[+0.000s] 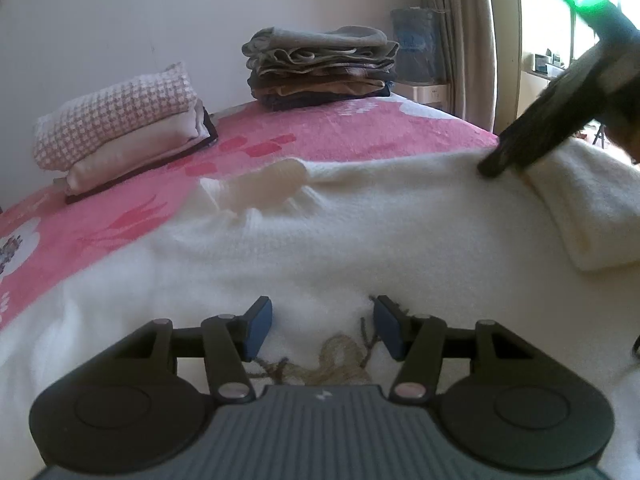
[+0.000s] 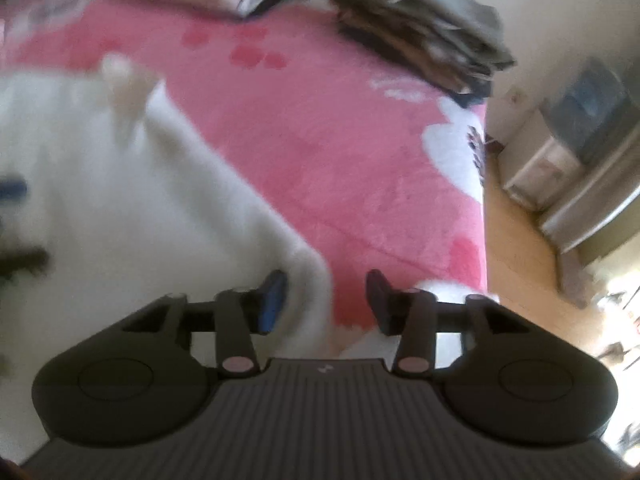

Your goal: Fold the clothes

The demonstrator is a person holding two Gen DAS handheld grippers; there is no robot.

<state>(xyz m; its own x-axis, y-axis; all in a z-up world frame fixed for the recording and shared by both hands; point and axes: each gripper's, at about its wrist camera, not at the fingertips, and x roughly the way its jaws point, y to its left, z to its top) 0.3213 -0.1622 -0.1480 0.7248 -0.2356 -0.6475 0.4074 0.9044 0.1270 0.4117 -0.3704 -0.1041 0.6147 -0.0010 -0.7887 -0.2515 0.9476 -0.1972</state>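
A white knit sweater (image 1: 360, 232) lies spread on the pink bed cover (image 1: 340, 132), with a brown embroidered motif (image 1: 332, 364) near me. Its right sleeve (image 1: 592, 208) is folded inward. My left gripper (image 1: 323, 326) hovers open just above the motif with nothing pinched. My right gripper (image 1: 500, 160) reaches down at the far right, its tip at the sweater beside the folded sleeve. In the blurred right wrist view the right gripper (image 2: 326, 302) stands open. The sweater's edge (image 2: 308, 280) lies between its fingers, next to the left pad, and is not clamped.
A stack of folded grey and brown clothes (image 1: 320, 68) sits at the far side of the bed. A checkered folded bundle (image 1: 116, 116) lies at the back left. The bed's right edge (image 2: 484, 208) drops to a wooden floor (image 2: 520, 280). Curtains (image 1: 460, 20) hang beyond.
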